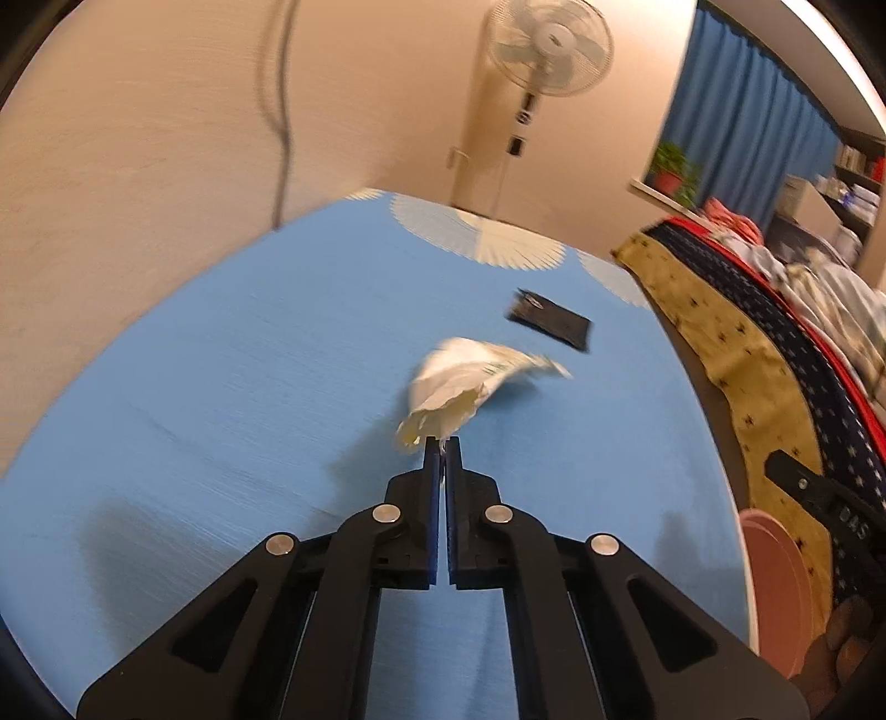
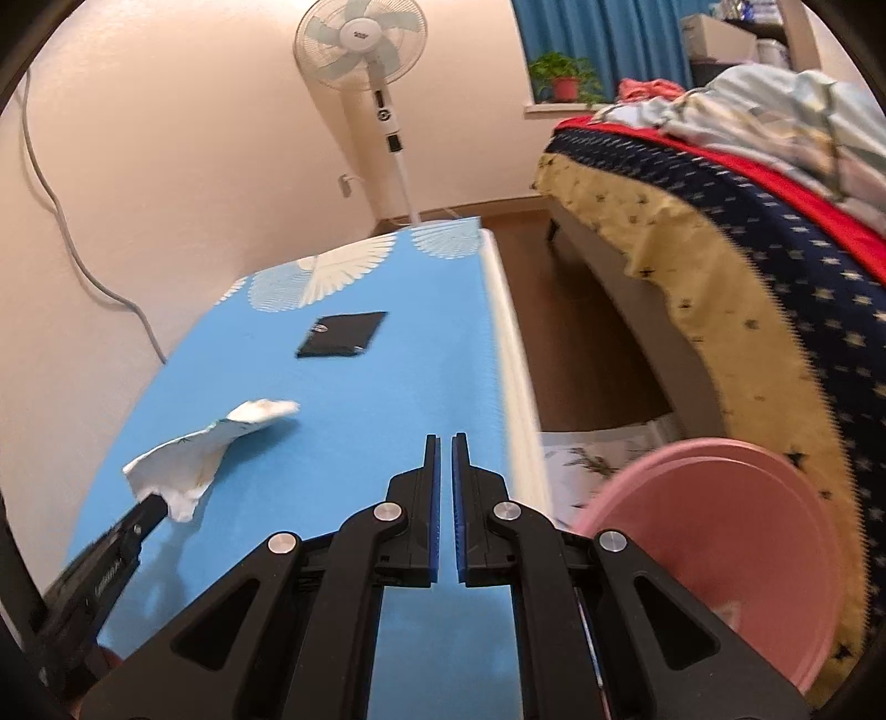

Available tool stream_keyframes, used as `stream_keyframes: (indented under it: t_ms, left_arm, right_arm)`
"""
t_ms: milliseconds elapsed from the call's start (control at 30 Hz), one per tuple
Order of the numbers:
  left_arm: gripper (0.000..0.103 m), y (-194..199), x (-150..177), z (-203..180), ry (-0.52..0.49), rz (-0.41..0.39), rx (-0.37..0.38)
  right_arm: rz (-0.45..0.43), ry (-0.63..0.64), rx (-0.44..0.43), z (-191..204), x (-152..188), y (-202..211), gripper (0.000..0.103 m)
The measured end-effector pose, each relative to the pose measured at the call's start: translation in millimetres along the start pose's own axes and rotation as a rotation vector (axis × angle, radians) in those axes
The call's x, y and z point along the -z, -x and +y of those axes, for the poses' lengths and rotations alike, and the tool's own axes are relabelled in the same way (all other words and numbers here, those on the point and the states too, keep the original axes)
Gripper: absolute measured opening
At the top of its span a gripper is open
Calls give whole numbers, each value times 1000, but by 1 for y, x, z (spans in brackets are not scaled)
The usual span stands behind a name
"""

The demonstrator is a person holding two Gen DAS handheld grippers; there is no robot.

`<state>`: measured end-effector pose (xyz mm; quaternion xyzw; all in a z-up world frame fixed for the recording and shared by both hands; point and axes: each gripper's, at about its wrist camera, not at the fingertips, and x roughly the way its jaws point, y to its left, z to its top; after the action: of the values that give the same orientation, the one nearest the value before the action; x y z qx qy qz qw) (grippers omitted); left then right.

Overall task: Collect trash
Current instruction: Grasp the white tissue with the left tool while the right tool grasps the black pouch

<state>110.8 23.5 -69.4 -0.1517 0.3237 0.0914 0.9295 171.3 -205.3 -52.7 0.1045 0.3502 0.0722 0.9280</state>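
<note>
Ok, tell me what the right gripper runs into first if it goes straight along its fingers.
Probably the blue tablecloth itself: the right gripper, shut and empty, tilts down over bare cloth. The black pouch lies farther on, slightly left, though depth is hard to judge.

Cream wall point(image 2: 183, 138) with a grey cable point(image 2: 72, 243) hanging down it. A white standing fan point(image 2: 362, 47) stands in the corner beyond the blue surface point(image 2: 354, 399). Right of the fan, blue curtains point(image 2: 598, 30) and a potted plant point(image 2: 565, 77) on a sill. Nearer, a bed point(image 2: 720, 266) with patterned covers over brown floor point(image 2: 570, 332).
</note>
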Motion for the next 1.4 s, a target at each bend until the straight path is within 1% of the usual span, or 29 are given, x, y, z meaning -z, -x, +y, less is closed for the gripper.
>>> stream_keyframes:
  t_ms: [33, 133, 200, 367, 400, 433, 467, 500, 667, 833, 867, 900, 967, 1167, 1233, 1333, 1400]
  left_arm:
    - [1, 0, -2, 4, 14, -9, -22]
    - [1, -2, -6, 12, 49, -17, -55]
    - [1, -4, -6, 16, 62, -16, -70]
    - [1, -12, -6, 22, 83, -10, -99]
    - [1, -13, -6, 23, 88, -8, -101]
    - [1, -14, -6, 24, 92, -6, -104]
    - [1, -15, -5, 24, 94, -4, -105]
    - [1, -15, -6, 24, 97, -4, -106]
    - [1, -17, -6, 23, 97, -1, -104]
    - [1, -16, -4, 23, 99, 5, -99]
    - [1, -16, -3, 23, 101, 8, -97]
    - [1, -16, -3, 23, 103, 9, -96]
    - [1, -17, -3, 24, 107, 16, -91]
    - [1, -15, -1, 24, 109, 23, -87]
    - [1, -15, -1, 24, 110, 24, -87]
    - [1, -16, -1, 24, 111, 25, -87]
    - [1, -17, -2, 25, 111, 26, -86]
  right_arm:
    - [3, 0, -12, 3, -5, -7, 6]
    - [17, 7, -58, 13, -21, -33, 6]
    - [27, 35, -82, 23, -34, -53, 6]
    - [53, 78, -93, 42, -61, -98, 6]
    - [57, 81, -93, 47, -67, -107, 14]
    - [56, 83, -93, 50, -71, -114, 26]
    - [53, 88, -91, 54, -75, -121, 53]
    - [52, 95, -87, 58, -77, -127, 67]
    - [104, 130, -62, 79, -86, -167, 67]
    - [172, 84, -17, 88, -91, -200, 67]
    - [181, 82, -11, 91, -91, -204, 70]
    - [189, 83, 1, 94, -91, -207, 78]
    - [198, 85, 15, 99, -91, -211, 84]
    - [229, 120, 80, 108, -89, -221, 87]
    - [230, 130, 96, 110, -89, -222, 87]
    - [221, 153, 136, 111, -86, -221, 80]
    - [211, 147, 148, 110, -85, -218, 73]
